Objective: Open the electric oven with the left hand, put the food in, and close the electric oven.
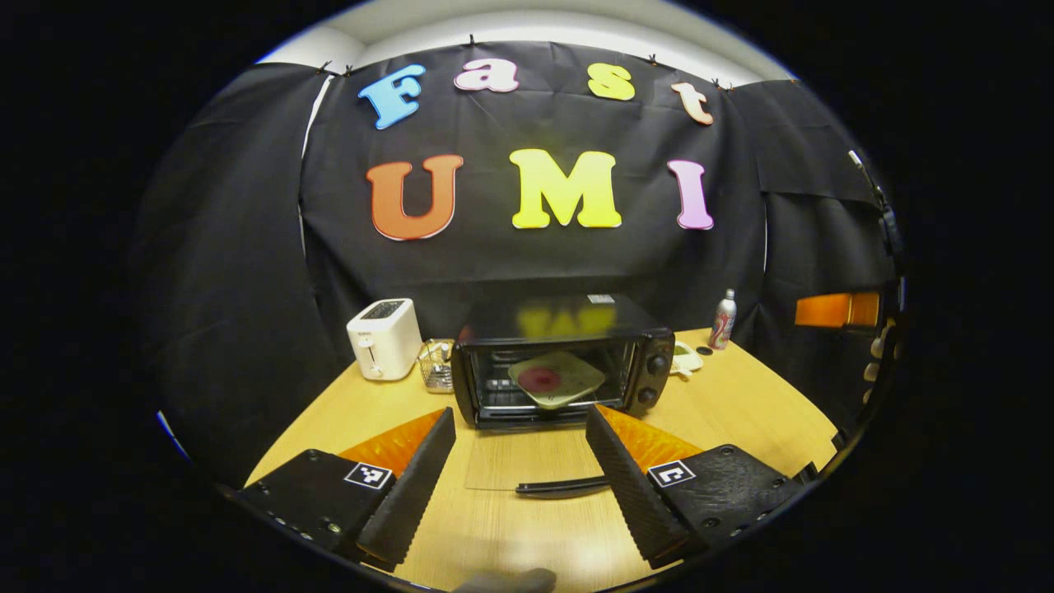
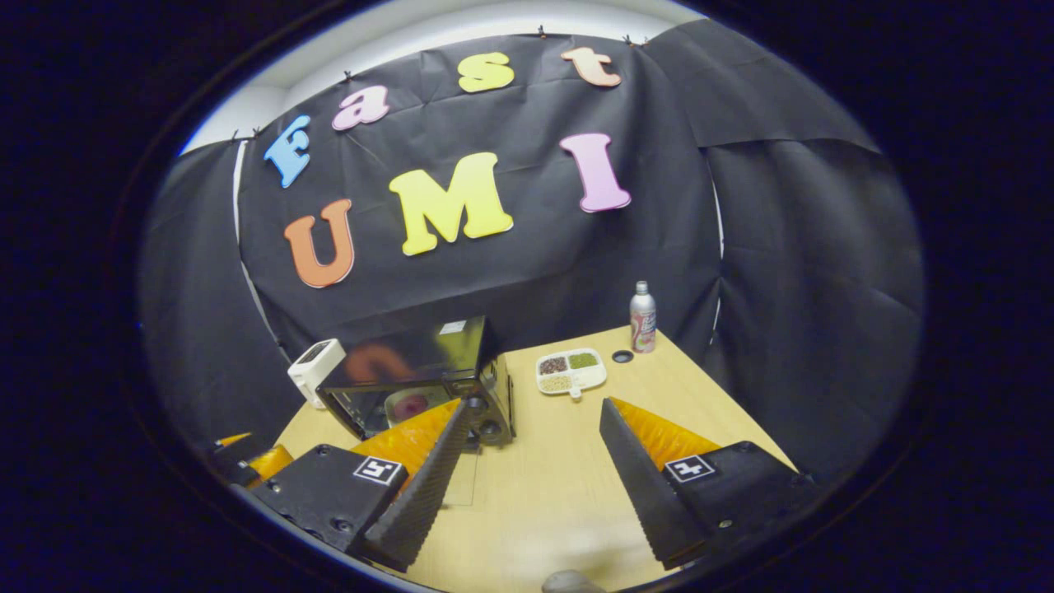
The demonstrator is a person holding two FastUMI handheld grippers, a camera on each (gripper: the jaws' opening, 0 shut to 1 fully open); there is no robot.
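The black electric oven (image 1: 568,362) stands at the middle of the wooden table (image 1: 741,403). Its glass door (image 1: 527,461) lies folded down flat, with the black handle (image 1: 564,487) nearest me. Inside sits a pale plate with dark red food (image 1: 553,379). My left gripper (image 1: 523,494) is open just in front of the door; the handle lies between its fingers, close to the right one. In the right gripper view the oven (image 2: 428,362) is to the left with the plate (image 2: 408,405) visible inside. My right gripper (image 2: 527,486) is open over bare table, holding nothing.
A white toaster (image 1: 383,338) and a small glass holder (image 1: 435,364) stand left of the oven. A divided dish of beans (image 2: 571,371), a small dark cap (image 2: 622,357) and a bottle (image 2: 642,317) stand to its right. Black cloth walls the table.
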